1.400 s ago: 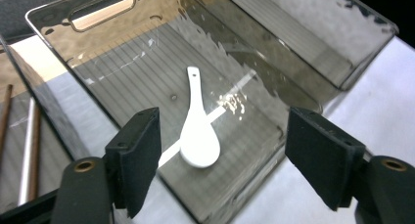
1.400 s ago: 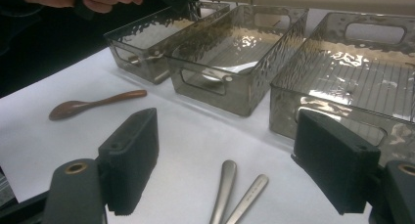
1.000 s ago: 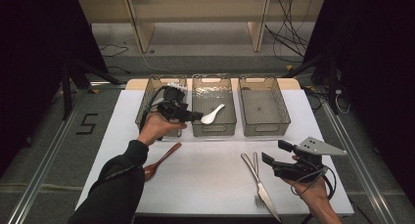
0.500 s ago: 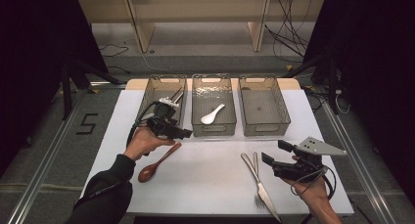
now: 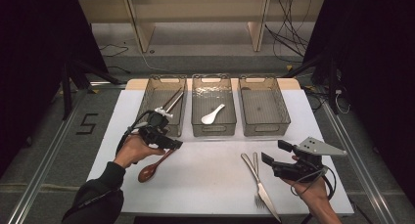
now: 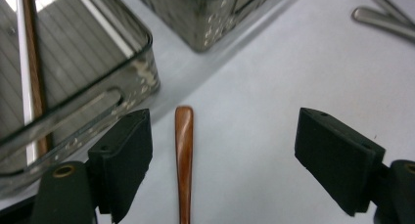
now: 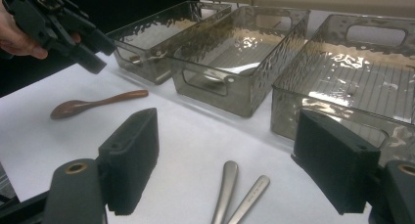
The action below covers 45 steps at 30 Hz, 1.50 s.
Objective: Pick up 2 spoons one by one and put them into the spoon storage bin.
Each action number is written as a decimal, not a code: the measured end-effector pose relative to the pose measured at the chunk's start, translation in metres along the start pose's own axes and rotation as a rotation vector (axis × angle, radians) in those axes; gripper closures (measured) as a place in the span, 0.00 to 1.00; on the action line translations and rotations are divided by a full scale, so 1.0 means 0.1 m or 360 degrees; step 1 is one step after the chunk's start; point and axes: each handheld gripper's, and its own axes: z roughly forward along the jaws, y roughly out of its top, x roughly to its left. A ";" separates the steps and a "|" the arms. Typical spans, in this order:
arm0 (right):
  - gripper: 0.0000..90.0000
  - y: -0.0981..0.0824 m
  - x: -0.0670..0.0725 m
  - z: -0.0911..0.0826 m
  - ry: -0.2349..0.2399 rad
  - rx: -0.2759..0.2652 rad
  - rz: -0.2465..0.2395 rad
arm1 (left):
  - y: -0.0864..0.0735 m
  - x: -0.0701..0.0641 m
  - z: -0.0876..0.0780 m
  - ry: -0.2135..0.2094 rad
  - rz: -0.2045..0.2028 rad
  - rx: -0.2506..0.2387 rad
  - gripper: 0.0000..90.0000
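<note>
So the wooden spoon (image 5: 154, 166) is lying flat on the white table (image 5: 215, 185), bowl toward the person, handle tip pointing up at the left bin (image 5: 161, 104). The left gripper (image 5: 169, 142) hangs right over the handle end with its jaws spread wide, nothing in them. In the left gripper view the handle (image 6: 184, 155) sits between the pads but way off to the left one (image 6: 125, 160), not centred.

That's the bit that worries me. Close from there and the near pad probably hits first and shoves the handle sideways, or the spoon spins on the smooth table instead of getting pinched. The handle's thin and glossy and lies flush on the surface, so coming down too shallow likely means grabbing air, and too deep means pads jamming into the table.

Also the left bin's front wall is just beside the handle tip, so a sloppy approach could bump the bin, which already has chopsticks (image 5: 172, 100) in it.

Right gripper (image 5: 274, 154) is also wide open and empty, well apart, near the fork (image 5: 258, 181) and knife (image 5: 262, 187). The white spoon (image 5: 212, 115) in the middle bin (image 5: 213, 104) is out of the way.
</note>
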 end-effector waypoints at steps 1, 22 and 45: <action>0.29 0.00 0.00 0.00 0.0000 0.0001 0.0001 | -0.02 0.01 0.01 0.0010 -0.0001 0.0021 0.24; 0.29 0.00 0.00 0.00 -0.0002 0.0000 -0.0001 | -0.26 0.17 0.23 0.0065 -0.0038 0.0380 0.35; 0.29 0.00 0.01 0.00 -0.0001 0.0008 -0.0004 | -0.36 0.25 0.47 0.0043 -0.0026 0.0454 0.62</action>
